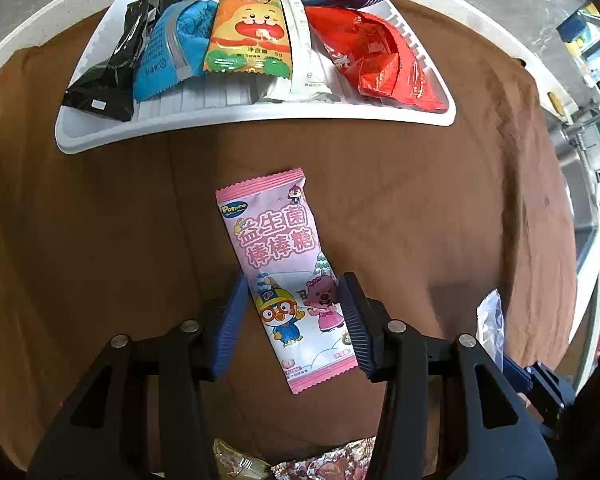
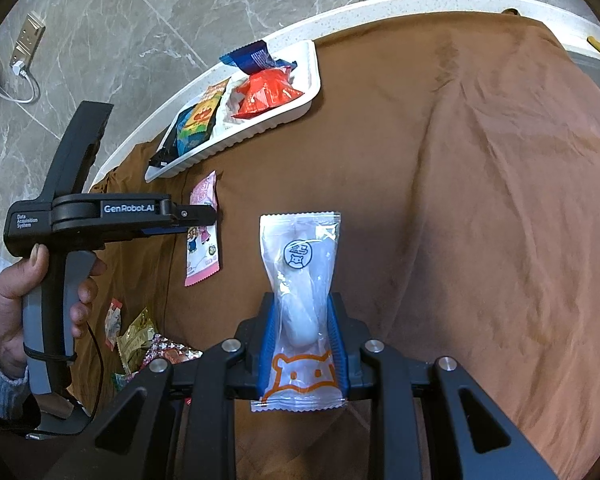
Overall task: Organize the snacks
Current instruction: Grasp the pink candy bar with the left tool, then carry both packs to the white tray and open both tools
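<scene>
Glossy pink wrapper (image 1: 284, 276), matt brown cloth (image 1: 420, 200)

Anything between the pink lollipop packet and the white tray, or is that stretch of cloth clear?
Nothing visible blocks it. Only bare brown cloth lies between the pink lollipop packet and the white tray. The tray already holds several packets, leaving little free room.

Domestic kitchen setting — steel sink (image 1: 580, 184) with faucet (image 1: 592, 124) at 3 o'clock, grey marble-look floor tiles (image 2: 140, 12) at 11 o'clock, white speckled countertop (image 2: 340, 16) under brown cloth (image 2: 460, 200), power strip (image 2: 26, 46) — household clutter beyond the sink.
</scene>
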The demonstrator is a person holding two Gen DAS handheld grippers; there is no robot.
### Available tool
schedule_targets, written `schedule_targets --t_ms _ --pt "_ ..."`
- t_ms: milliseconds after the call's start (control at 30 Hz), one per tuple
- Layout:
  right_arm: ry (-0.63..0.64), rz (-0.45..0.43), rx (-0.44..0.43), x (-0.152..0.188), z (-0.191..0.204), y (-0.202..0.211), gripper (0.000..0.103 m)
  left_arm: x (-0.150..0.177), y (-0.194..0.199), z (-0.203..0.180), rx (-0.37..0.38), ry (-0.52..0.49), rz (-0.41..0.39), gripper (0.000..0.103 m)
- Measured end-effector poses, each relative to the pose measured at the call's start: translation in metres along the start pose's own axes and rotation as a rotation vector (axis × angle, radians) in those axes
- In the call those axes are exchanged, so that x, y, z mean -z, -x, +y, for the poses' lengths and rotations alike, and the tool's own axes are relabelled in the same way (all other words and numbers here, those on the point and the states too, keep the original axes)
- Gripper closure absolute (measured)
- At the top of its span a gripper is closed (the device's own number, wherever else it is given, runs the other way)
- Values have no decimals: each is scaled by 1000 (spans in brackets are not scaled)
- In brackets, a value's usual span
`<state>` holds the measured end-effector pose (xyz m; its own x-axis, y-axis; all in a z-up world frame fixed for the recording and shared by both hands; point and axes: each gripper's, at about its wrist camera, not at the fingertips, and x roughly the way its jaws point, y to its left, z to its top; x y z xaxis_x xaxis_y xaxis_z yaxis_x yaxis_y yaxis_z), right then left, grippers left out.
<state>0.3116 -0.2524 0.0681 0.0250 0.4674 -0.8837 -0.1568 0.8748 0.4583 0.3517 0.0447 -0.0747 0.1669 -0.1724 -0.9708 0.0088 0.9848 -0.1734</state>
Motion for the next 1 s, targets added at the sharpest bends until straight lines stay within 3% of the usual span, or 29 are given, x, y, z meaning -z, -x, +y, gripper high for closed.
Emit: schedule_targets --t_ms 267,367,600,1000 --pt "15 7 8 -2 0 -7 76 -4 -8 -23 -107 -67 -21 54" --pt "27 7 11 -2 2 -9 76 -4 -9 -29 -134 -130 -47 58" --pt "30 0 6 -4 2 -9 76 -3 -4 -30 -83 -168 -94 77" --pt "25 -1 -13 -10 4 -7 76 14 14 -12 17 -193 -112 81"
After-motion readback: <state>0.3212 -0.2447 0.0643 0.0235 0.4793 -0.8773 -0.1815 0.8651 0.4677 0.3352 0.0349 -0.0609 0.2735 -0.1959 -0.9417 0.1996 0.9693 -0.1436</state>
